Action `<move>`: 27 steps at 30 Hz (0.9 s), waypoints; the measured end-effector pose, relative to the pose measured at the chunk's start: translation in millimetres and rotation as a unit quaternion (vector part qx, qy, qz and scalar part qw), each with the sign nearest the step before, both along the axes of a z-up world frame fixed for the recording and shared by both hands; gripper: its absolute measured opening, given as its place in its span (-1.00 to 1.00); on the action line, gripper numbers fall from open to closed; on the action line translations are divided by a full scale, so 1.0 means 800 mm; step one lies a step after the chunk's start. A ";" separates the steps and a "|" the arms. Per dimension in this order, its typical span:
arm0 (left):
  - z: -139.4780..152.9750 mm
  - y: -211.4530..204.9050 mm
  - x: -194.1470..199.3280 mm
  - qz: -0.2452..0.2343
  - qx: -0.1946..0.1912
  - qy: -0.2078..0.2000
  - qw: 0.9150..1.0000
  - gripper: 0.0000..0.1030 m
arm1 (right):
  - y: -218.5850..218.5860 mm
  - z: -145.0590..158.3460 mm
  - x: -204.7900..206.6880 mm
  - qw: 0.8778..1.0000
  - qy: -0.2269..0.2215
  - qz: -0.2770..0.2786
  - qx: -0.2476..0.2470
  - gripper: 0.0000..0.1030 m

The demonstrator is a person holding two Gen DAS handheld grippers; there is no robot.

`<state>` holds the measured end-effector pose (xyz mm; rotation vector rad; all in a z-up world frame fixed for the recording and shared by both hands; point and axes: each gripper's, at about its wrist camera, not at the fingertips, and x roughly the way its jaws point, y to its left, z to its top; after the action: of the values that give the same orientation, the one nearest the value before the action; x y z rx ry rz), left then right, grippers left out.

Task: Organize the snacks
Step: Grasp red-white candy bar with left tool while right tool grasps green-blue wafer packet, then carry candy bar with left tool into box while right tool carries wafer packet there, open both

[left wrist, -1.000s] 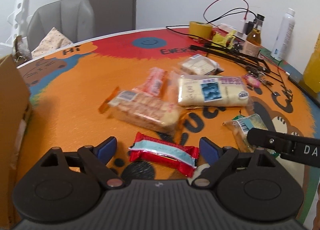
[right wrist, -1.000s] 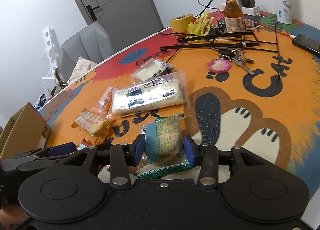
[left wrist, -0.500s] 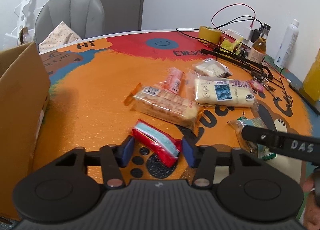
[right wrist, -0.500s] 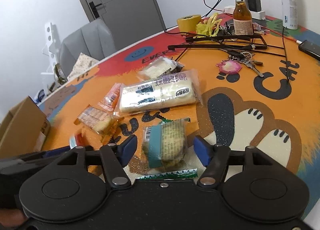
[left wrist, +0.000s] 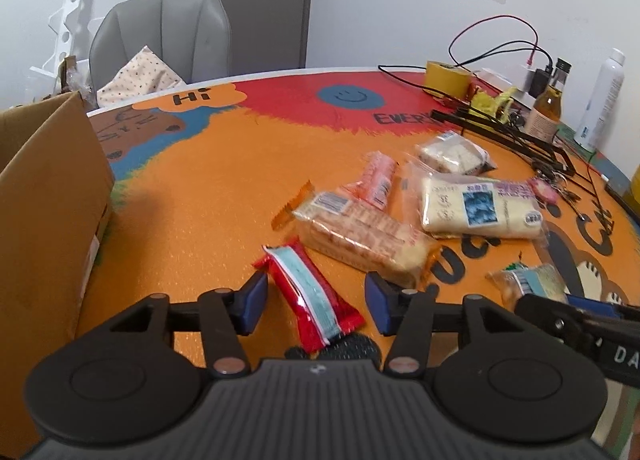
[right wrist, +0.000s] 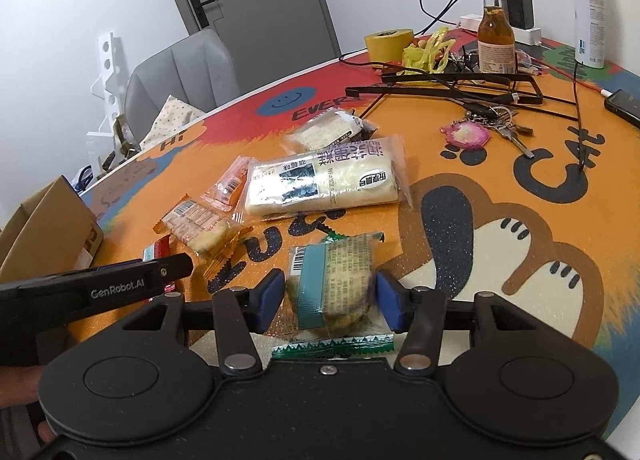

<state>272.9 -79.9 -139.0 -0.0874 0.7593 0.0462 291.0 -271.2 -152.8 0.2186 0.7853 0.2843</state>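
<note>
Glossy red foil wrapper (left wrist: 316,302), clear crinkled plastic on the cracker pack (left wrist: 362,238) and bread pack (right wrist: 324,179), matt brown cardboard box (left wrist: 44,211), grainy glittering printed table (left wrist: 192,195) cover, glass bottle (right wrist: 496,39), metal keys (right wrist: 508,131), matt black plastic gripper bodies

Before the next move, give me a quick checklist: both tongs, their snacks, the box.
1. Red packet sits between the left tongs, jaws opening: ok.
2. Left pads pressing it: not ok, gaps show on both sides.
3. Green packet sits between the right tongs, jaws closing: ok.
4. Right pads pressing it: cannot tell.
5. Room inside the cardboard box: cannot tell, interior hidden.
</note>
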 end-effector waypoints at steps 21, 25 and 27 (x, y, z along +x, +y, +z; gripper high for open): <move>0.032 0.030 -0.047 -0.016 -0.025 -0.035 0.999 -0.63 | 0.044 0.035 -0.027 0.999 -0.032 0.024 0.005 -0.13; 0.051 0.045 -0.061 -0.012 -0.031 -0.052 0.998 -0.63 | 0.056 0.053 -0.034 0.998 -0.051 0.029 0.007 -0.13; 0.060 0.051 -0.068 -0.012 -0.032 -0.059 0.998 -0.63 | 0.064 0.059 -0.037 0.998 -0.057 0.033 0.010 -0.13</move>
<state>218.2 -39.2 -91.2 -0.1412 0.6429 -0.0067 261.5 -220.3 -105.2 0.1941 0.6785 0.3637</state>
